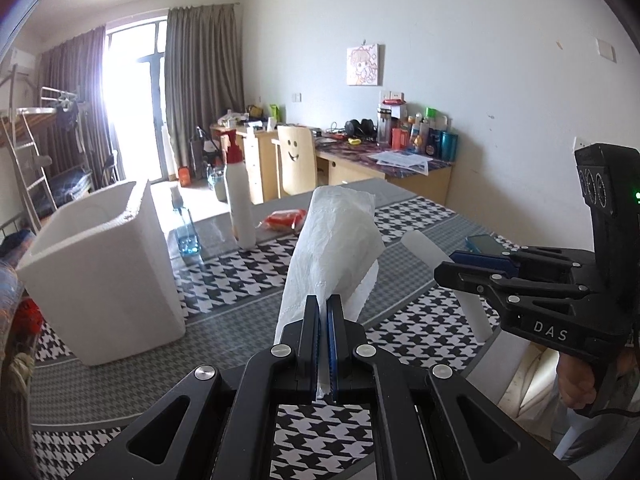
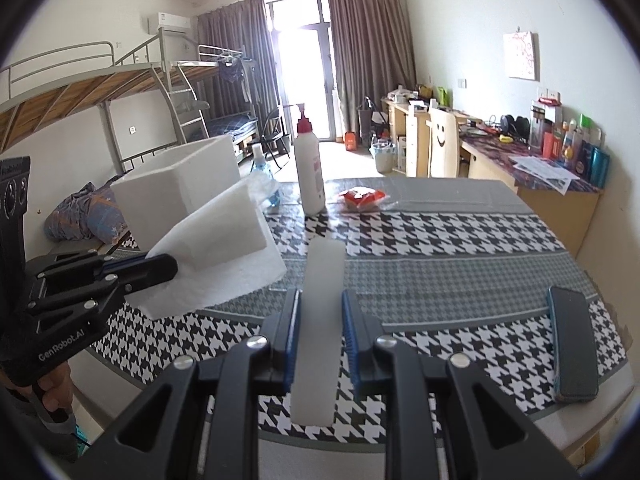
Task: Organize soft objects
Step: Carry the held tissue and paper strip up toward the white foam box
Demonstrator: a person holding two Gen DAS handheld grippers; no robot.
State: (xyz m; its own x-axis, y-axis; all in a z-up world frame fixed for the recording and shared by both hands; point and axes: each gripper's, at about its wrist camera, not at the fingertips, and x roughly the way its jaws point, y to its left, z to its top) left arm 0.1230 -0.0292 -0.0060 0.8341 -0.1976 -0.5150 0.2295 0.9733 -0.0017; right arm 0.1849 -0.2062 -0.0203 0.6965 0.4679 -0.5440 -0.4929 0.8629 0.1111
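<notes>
Left wrist view: we pinch a tissue [image 1: 332,248] in the left gripper [image 1: 323,344]; our right gripper [image 2: 320,344] clamps a foam strip [image 2: 318,320], both lifted off the worktop [image 2: 440,264], likely bound for the foam box [image 1: 100,264].

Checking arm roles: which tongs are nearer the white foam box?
Left. The left tongs, holding tissue, are beside the foam box; the right tongs are farther away.
</notes>
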